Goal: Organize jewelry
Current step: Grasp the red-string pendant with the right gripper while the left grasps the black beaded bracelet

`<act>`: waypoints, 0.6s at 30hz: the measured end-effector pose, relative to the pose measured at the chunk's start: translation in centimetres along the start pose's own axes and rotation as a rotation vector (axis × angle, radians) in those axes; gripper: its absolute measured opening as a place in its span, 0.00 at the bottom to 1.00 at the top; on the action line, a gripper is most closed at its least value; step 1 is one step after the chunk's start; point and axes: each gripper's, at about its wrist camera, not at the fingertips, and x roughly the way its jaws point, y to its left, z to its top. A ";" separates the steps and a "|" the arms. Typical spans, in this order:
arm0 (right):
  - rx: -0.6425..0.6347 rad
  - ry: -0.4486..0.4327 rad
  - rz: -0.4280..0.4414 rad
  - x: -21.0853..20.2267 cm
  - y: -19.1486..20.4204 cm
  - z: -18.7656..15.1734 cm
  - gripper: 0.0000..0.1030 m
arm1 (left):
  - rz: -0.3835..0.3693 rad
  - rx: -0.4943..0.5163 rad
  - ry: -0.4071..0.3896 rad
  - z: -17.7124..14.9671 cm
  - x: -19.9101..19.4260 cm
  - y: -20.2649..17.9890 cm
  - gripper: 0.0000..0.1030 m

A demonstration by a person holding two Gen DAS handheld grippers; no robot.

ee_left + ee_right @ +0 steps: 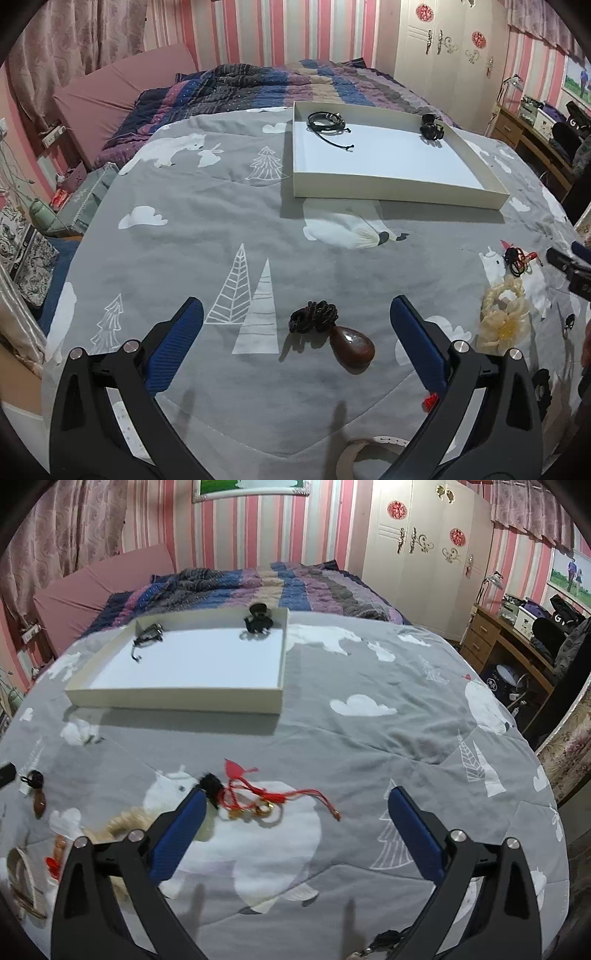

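Note:
A shallow white tray [399, 188] lies on the grey bedspread and holds a black cord bracelet [327, 122] and a black hair claw [431, 127]. My left gripper [295, 314] is open above a brown teardrop pendant on a bunched dark cord [351, 345]. A cream flower hair tie [504, 314] and a red-and-black tangle [519, 258] lie to its right. In the right wrist view my right gripper [295, 801] is open over a red cord bracelet with gold beads [266, 801]; the tray [177, 698] sits far left.
The grey spread [207, 206] covers a bed with a striped quilt [288, 85] behind. A wooden desk [517, 638] and a white wardrobe [421, 546] stand at the right. A roll of tape [365, 450] lies near the front edge.

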 end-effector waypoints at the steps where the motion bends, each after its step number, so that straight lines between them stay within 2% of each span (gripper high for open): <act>1: 0.002 0.012 0.002 0.4 -0.2 0.0 0.84 | -0.002 0.001 0.001 0.0 0.1 0.0 0.97; 5: 0.002 0.057 0.034 2.0 -0.1 -0.2 0.75 | 0.001 0.022 0.008 -0.2 0.7 -0.4 0.97; 9: -0.023 0.068 0.043 2.9 0.4 0.2 0.71 | 0.005 0.034 0.019 -0.3 1.4 -0.7 0.96; 11: -0.031 0.072 0.043 3.4 0.6 0.3 0.65 | 0.012 0.032 0.022 -0.4 1.6 -0.7 0.95; 14: -0.021 0.080 0.048 4.1 0.5 0.1 0.64 | 0.013 0.031 0.032 -0.5 2.0 -0.7 0.93; 16: -0.018 0.087 0.054 4.4 0.5 0.0 0.62 | 0.015 0.032 0.046 -0.5 2.6 -0.8 0.89; 18: -0.019 0.085 0.054 4.5 0.5 -0.1 0.61 | 0.006 0.035 0.061 -0.7 3.0 -0.8 0.81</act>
